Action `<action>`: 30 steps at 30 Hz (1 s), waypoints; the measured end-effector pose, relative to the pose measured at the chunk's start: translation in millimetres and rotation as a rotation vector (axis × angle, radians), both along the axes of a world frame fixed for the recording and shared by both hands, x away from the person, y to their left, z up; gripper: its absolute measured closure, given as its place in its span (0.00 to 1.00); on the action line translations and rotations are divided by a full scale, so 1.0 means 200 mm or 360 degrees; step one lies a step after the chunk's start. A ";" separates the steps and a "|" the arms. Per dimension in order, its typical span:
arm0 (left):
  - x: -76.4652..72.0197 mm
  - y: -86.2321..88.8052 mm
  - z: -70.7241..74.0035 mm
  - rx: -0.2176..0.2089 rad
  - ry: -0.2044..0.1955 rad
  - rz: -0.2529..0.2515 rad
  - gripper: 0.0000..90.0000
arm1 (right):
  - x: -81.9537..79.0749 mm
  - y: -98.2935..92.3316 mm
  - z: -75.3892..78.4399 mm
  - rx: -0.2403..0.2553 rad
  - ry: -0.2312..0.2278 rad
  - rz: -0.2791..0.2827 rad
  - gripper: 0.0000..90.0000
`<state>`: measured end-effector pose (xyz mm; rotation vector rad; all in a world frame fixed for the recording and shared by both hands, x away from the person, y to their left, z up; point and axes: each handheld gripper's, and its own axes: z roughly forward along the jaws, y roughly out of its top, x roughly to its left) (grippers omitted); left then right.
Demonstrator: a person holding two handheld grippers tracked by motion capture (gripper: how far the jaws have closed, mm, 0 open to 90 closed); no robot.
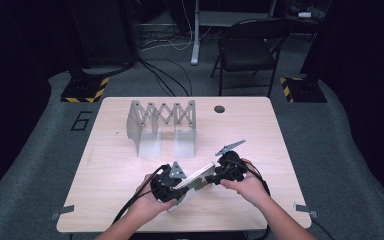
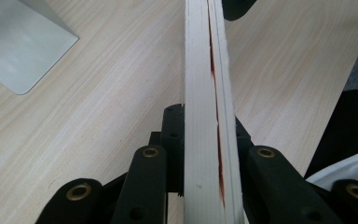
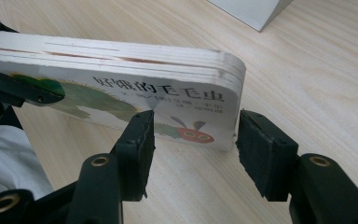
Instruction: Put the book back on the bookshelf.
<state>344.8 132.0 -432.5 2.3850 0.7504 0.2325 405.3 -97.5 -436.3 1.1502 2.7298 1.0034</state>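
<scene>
Evidently mid-carry with a board book [image 1: 194,181], held off the counter [image 1: 260,140] near its front edge, between the two hands. Probably bound for the grey folding book rack [image 1: 162,125] standing well apart, farther back on the counter; not yet anywhere near its slots.

Left gripper [image 1: 176,191]: jaws clamped hard across the thickness of the book [image 2: 205,93], pads flat on both covers, page edges running straight away from the camera. Solely responsible for bearing the weight, by the look of it.

Right gripper [image 1: 214,176]: jaws partly apart, brought up to the far end of the book [image 3: 121,88]. Seen along them [image 3: 193,149], one pad lying in front of the caterpillar cover, the other just beside the rounded corner; no visible squeeze on the boards, so likely steadying rather than gripping.

Next, likely: either closing the right jaws on that corner for a two-handed carry, or drawing them clear. Then turning the book upright, spine or edge downward, and lining it up with a gap between the rack's upright plates [image 2: 18,46]. Needs a level, slow approach.
</scene>
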 end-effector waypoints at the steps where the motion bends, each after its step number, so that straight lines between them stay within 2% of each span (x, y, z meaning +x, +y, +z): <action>1: 0.00 0.00 0.00 0.0003 0.0002 -0.0001 0.84 | 0.00 0.00 0.00 0.0003 0.0000 0.0001 0.52; 11: -0.01 -0.01 0.00 0.0000 -0.0003 0.0024 0.84 | 0.00 -0.01 0.00 0.0003 -0.0008 0.0009 0.52; 15: -0.02 -0.02 0.00 0.0004 -0.0025 0.0032 0.84 | 0.00 -0.01 0.00 0.0012 -0.0008 0.0003 0.52; 18: -0.02 -0.02 0.01 -0.0002 -0.0038 0.0035 0.84 | 0.00 -0.02 0.00 0.0011 -0.0008 0.0000 0.52; 24: -0.02 -0.02 0.03 -0.0054 -0.0024 0.0068 0.85 | 0.00 -0.03 -0.01 0.0026 -0.0010 -0.0043 0.52; 25: -0.02 -0.02 0.03 -0.0056 -0.0021 0.0069 0.85 | 0.00 -0.03 -0.01 0.0027 -0.0021 -0.0024 0.52; 28: -0.02 -0.02 0.04 -0.0055 -0.0028 0.0065 0.85 | 0.00 -0.03 -0.01 0.0038 -0.0010 -0.0055 0.52; 30: -0.02 -0.02 0.05 -0.0052 -0.0037 0.0062 0.85 | 0.00 -0.04 0.00 0.0035 -0.0025 -0.0030 0.52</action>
